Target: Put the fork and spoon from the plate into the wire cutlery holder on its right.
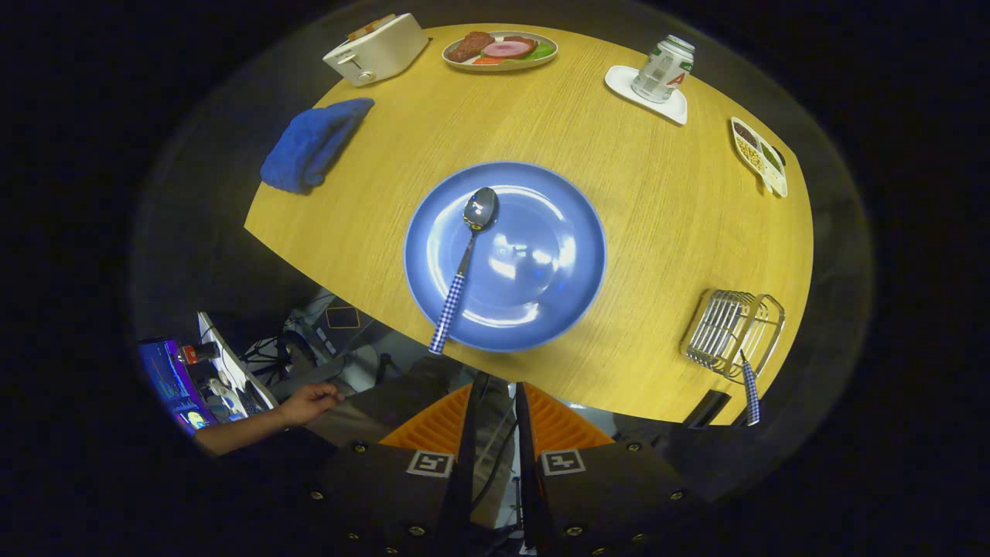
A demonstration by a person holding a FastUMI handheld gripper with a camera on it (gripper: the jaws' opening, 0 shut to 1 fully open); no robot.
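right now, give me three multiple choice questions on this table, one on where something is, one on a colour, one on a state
1. Where is the spoon?
A. on the blue plate
B. in the wire holder
C. on the blue cloth

2. What pattern is on the spoon's handle?
A. plain red
B. blue and white check
C. green stripes

3. How do the jaws of the gripper stand?
A. shut on the spoon
B. shut on the can
C. nearly together, holding nothing

Answers:
1 A, its bowl lies on the plate and its handle sticks out over the rim towards the jaws.
2 B, small blue and white squares cover the handle.
3 C, only a thin gap shows between them, short of the plate.
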